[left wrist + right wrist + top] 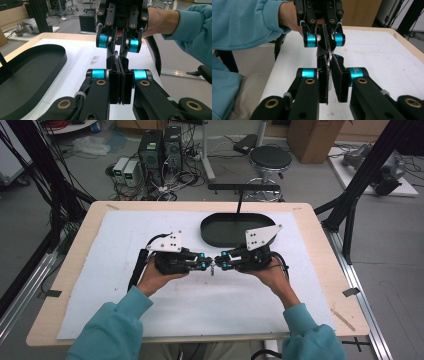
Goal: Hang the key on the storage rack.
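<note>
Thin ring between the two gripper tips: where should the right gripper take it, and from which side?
Take the arc of the thin ring that sticks out past the left gripper, which clamps the other side. Bring the right gripper in head-on, tip to tip, pads flat on the ring's two faces: it stands edge-on, too thin to grip across.

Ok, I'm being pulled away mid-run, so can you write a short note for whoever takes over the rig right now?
Left gripper: shut on the small thin metal ring, held above the white sheet.
Right gripper: facing the left one tip to tip, jaws shut on the same ring as far as can be seen.
Black oval tray: just beyond the grippers, nothing seen in it.
Done: ring lifted and gripped from both sides.
Left: probably finish the handover or the work on the ring, then set it down, perhaps in the tray.
</note>
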